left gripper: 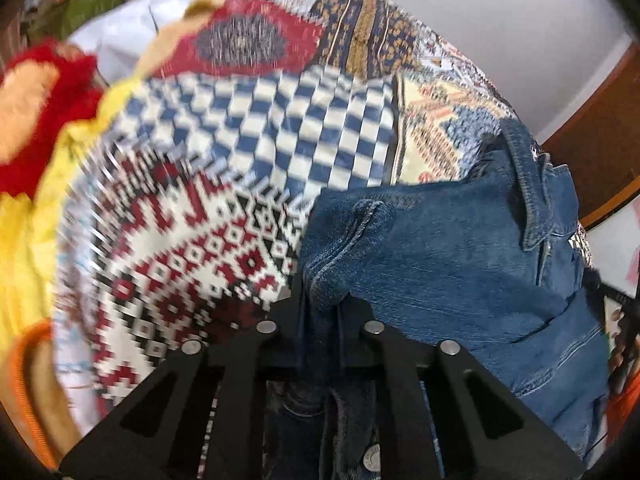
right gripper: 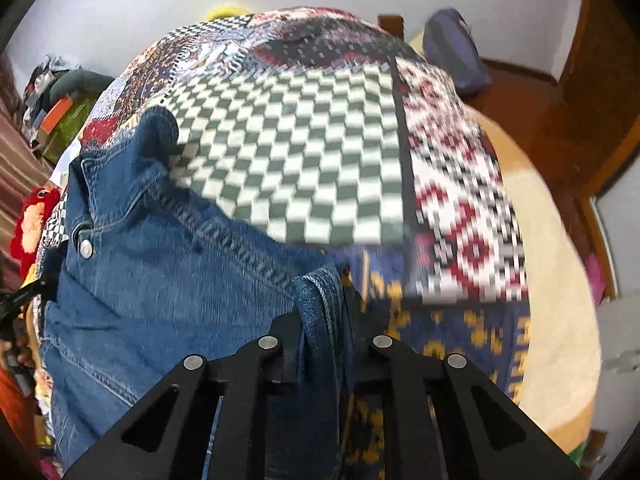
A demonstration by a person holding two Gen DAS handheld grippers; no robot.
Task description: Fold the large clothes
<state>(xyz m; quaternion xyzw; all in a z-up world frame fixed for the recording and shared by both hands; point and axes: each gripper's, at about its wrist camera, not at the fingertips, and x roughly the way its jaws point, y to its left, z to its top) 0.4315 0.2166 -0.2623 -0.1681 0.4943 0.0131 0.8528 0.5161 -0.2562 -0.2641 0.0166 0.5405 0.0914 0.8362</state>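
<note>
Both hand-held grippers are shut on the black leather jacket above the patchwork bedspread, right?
Not quite: the garment is a blue denim jacket, not black leather, as the right wrist view shows. The rest holds: the left hand-held gripper and right hand-held gripper are each shut on a fold of it above the patchwork bedspread.

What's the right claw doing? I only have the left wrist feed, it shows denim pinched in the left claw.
Observer: The right claw is shut on the denim jacket too, at an edge.
Operator: Anything past the patchwork bedspread on that side?
Observer: A purple bag sits beyond the patchwork bedspread, near the wall.
Operator: Jacket hardware visible?
Observer: Yes, a metal button below the collar.
</note>
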